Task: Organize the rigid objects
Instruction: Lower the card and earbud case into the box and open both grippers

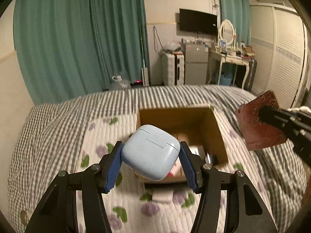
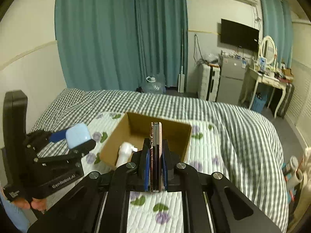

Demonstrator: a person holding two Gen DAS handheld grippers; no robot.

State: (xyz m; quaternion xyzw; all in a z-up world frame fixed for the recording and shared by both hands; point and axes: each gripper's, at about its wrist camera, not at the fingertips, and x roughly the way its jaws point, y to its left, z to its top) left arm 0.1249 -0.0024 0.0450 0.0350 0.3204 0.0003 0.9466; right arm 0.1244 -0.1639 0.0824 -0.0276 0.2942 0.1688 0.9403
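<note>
- A pale blue earbud case is clamped between the blue pads of the left gripper, which is closed on its two sides; the case is held tilted, above the near rim of the cardboard box.
- In the right wrist view the same case is seen carried off to the left of the box, clear of the quilt, presumably so that it can be lowered in from above.
- A flat dark-red case, phone-like, is gripped by the right gripper, whose pads are pressed against both broad faces; it is held on edge, probably so that it can be slid in upright.
- The box is set open-topped on the floral quilt on the striped bed, within reach of both grippers.
- Some items are already lying inside the box: a white plug-like object is seen by the near wall, and others in the left view are too blurred to be named.
- Both held objects are judged still to be on their way in; neither is yet released.
</note>
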